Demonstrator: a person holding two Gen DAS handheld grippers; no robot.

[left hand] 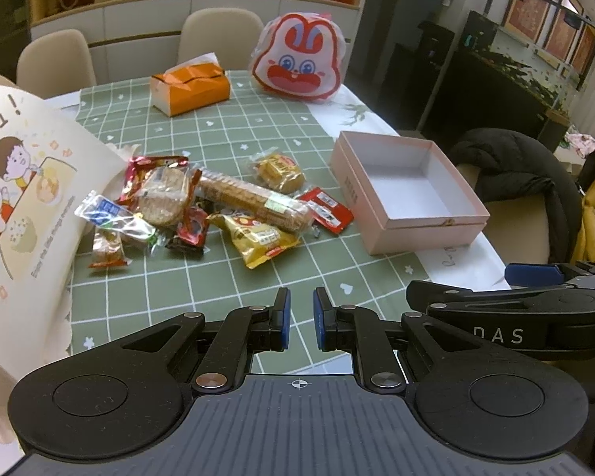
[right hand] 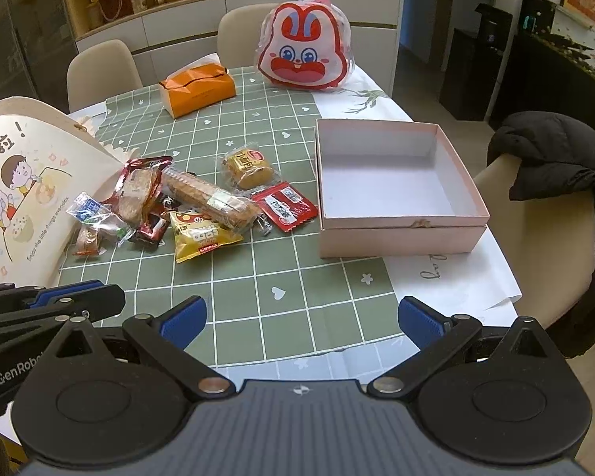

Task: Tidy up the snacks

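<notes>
Snacks [right hand: 186, 206] piled mid desk [right hand: 297, 297], just left of empty pink box [right hand: 400, 234]. Left tool [left hand: 302, 317] nearly together, holding nothing; right tool [right hand: 301, 317] wide apart, nothing between.

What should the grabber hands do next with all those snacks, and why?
Probably reach the right gripper, open and holding nothing, toward the red packet, the snack nearest the pink box. The box is still empty, and all the snacks lie heaped on the green cloth.
</notes>
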